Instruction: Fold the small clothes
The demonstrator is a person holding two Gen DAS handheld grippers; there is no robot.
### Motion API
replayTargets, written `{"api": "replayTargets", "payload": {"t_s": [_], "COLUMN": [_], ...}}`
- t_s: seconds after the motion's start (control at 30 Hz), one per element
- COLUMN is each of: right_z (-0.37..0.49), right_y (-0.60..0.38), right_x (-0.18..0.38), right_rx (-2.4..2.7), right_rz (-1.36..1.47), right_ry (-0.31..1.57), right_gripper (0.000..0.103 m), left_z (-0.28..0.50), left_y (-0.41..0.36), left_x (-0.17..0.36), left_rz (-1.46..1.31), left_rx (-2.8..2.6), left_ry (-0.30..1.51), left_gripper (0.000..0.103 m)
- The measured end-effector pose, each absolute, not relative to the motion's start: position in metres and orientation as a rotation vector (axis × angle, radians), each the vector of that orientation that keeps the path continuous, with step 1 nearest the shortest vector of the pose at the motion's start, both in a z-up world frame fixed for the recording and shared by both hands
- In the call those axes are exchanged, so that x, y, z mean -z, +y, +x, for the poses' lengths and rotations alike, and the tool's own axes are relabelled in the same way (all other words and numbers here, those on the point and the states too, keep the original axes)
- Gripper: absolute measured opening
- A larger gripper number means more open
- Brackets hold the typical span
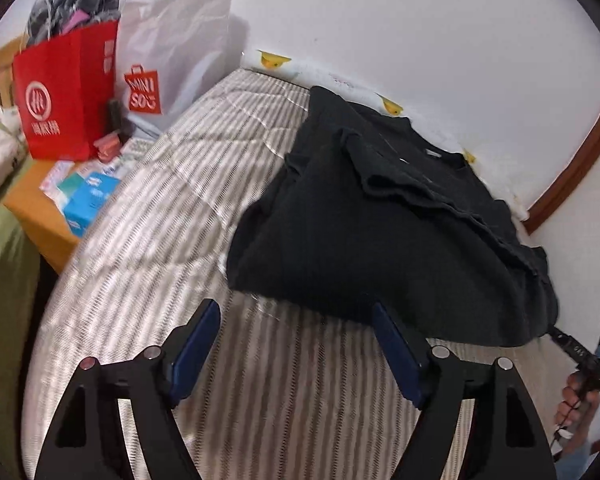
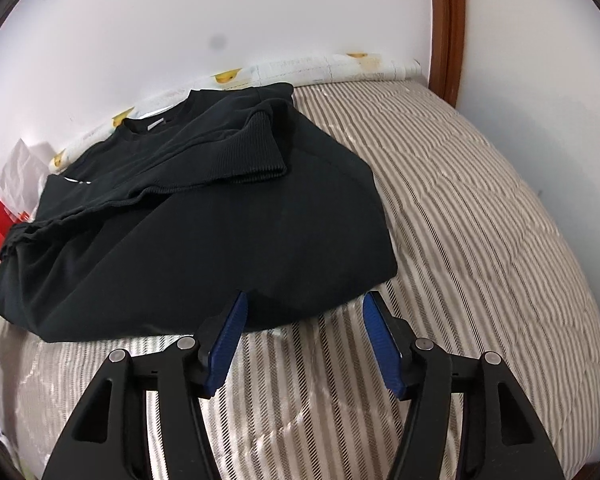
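A black sweatshirt (image 1: 380, 216) lies on the striped bed cover (image 1: 172, 208), sleeves folded in over its body and collar toward the wall. My left gripper (image 1: 296, 306) stands open just in front of the near hem; its right fingertip reaches the hem's edge and its left one is over bare cover. In the right wrist view the same sweatshirt (image 2: 204, 232) fills the left half. My right gripper (image 2: 306, 296) is open at the hem's near right corner, with the hem's edge lying between the tips, and the pads do not press on it.
A red paper bag (image 1: 64, 96) stuffed with dark clothes and a white shopping bag (image 1: 172, 52) stand on a wooden bedside table (image 1: 32, 208) with small boxes. A white wall runs behind the bed. A hand (image 1: 576, 396) shows at the right edge. Bare striped cover (image 2: 480, 220) lies right of the sweatshirt.
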State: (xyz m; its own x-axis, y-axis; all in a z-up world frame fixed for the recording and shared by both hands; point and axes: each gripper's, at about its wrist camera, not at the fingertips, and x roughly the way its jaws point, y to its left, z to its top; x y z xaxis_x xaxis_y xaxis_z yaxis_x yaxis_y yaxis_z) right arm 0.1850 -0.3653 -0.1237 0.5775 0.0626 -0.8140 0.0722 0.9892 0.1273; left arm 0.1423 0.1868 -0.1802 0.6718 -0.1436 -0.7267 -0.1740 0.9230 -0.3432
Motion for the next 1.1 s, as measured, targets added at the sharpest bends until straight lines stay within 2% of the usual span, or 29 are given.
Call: {"api": "replayTargets", "payload": {"t_s": [0.27,0.4,0.47,0.53,0.6,0.63,0.7,0.73,0.77,0.83,0.93,1.1], "right_z": [0.201,0.212,0.220,0.229,0.234,0.236,0.236,0.236,0.236,0.232,0.221,0.197], "right_y": [-0.374,-0.376,-0.377,-0.375,-0.372,-0.370,-0.367,-0.366,-0.366,-0.367,-0.367,-0.368], "right_x": [0.124,0.130,0.134,0.139,0.141,0.141,0.139,0.138,0.137,0.133,0.127,0.121], "right_rx": [0.015,0.009,0.013,0.021,0.040,0.051,0.055,0.054,0.042,0.027,0.016,-0.010], "right_rz": [0.275,0.352,0.385,0.404,0.406,0.401,0.380,0.365,0.362,0.356,0.331,0.334], "right_ry": [0.982,0.994,1.002,1.008,0.998,0.991,0.968,0.959,0.954,0.936,0.925,0.925], "right_gripper": [0.072,0.073,0.076,0.080,0.081,0.081,0.071,0.047,0.032,0.022,0.016,0.015], "left_z": [0.166,0.179,0.185,0.188,0.189,0.189,0.189,0.189,0.189,0.185,0.176,0.155], "left_y": [0.193,0.192,0.189,0.187,0.187,0.187,0.187,0.186,0.185,0.181,0.178,0.173], "left_x": [0.199,0.199,0.199,0.198,0.197,0.197,0.197,0.196,0.194,0.189,0.179,0.170], "left_rz": [-0.606,-0.618,-0.607,-0.589,-0.574,-0.577,-0.566,-0.550,-0.528,-0.486,-0.457,-0.448], "left_rx": [0.054,0.042,0.022,-0.008,-0.054,-0.060,-0.041,-0.032,-0.038,-0.048,-0.043,-0.032], "left_ry": [0.825,0.819,0.822,0.832,0.841,0.848,0.859,0.862,0.867,0.872,0.858,0.857], "left_gripper": [0.078,0.078,0.078,0.073,0.049,0.043,0.019,0.017,0.013,0.010,0.009,0.008]}}
